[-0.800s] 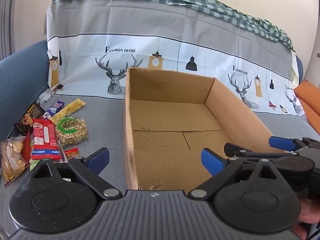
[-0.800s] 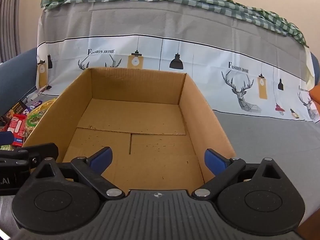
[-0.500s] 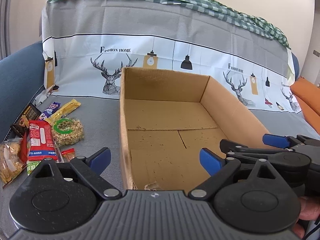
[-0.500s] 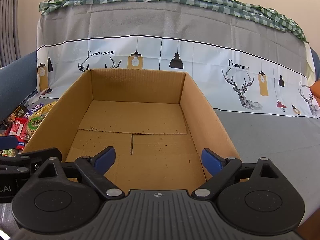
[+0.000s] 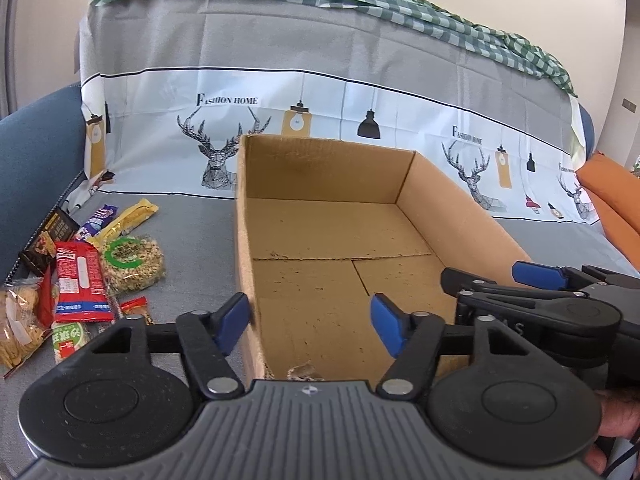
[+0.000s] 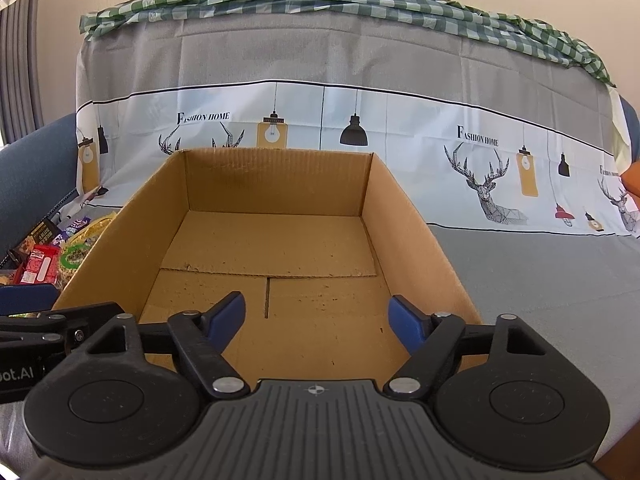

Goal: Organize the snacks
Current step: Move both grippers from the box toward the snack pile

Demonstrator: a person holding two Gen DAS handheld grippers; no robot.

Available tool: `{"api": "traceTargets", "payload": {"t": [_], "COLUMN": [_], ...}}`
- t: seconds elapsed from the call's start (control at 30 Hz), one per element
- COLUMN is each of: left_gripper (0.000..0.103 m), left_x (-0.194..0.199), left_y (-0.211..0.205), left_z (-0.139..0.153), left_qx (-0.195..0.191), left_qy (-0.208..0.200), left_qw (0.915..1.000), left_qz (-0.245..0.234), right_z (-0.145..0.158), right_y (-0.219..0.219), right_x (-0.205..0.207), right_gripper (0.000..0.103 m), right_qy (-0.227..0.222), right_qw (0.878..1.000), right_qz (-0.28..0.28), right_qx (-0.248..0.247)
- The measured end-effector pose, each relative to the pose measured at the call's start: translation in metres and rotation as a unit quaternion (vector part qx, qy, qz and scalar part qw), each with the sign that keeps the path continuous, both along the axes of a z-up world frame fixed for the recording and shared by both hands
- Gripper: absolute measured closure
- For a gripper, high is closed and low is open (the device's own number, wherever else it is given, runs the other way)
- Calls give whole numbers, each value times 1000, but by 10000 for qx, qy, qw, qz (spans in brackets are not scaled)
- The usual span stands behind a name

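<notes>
An open, empty cardboard box (image 5: 452, 200) stands on the grey cover; it fills the middle of the right wrist view (image 6: 416, 216). A heap of snack packets lies left of it: a red packet (image 5: 80, 280), a round green-label nut cake (image 5: 132, 260), a yellow bar (image 5: 128, 216), a purple bar (image 5: 98, 220), a dark packet (image 5: 50, 236) and a biscuit bag (image 5: 18, 324). My left gripper (image 5: 310, 320) is open and empty over the box's near left corner. My right gripper (image 6: 316, 318) is open and empty over the box's near edge; it also shows in the left wrist view (image 5: 536, 280).
A sofa back draped in a grey and white deer-print cloth (image 5: 320, 100) rises behind the box. A blue armrest (image 5: 36, 152) stands at the left and an orange cushion (image 5: 612, 196) at the right. The snack heap also shows in the right wrist view (image 6: 48, 256).
Both grippers have drawn back and up a little, so the box looks smaller and lower. Both sets of fingers have narrowed slightly but stay open.
</notes>
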State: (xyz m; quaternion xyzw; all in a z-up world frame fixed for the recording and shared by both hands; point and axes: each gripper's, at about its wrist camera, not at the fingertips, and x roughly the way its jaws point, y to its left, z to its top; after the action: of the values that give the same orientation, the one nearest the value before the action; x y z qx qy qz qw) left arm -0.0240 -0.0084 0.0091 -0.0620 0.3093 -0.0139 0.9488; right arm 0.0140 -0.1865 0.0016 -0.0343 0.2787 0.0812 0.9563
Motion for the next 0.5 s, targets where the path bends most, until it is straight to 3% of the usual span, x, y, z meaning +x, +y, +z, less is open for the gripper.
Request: {"api": "traceTargets", "payload": {"t": [0.27, 0.37, 0.5], "left_gripper": [58, 70, 77], "left_x": [-1, -2, -3], "left_y": [11, 17, 23], "left_z": [4, 8, 15], "left_qx": [-89, -195, -247], "left_qy": [37, 38, 104], "left_qw": [9999, 9998, 9996], "left_qz": [88, 49, -74], "right_z": [4, 5, 8], "right_y": [6, 12, 21], "right_x": [-5, -6, -6], "right_gripper": [37, 39, 44], "right_qy": [-210, -174, -170], "right_qw": [9995, 9994, 9991], "right_qz": [177, 227, 287], "right_qx": [172, 190, 255]}}
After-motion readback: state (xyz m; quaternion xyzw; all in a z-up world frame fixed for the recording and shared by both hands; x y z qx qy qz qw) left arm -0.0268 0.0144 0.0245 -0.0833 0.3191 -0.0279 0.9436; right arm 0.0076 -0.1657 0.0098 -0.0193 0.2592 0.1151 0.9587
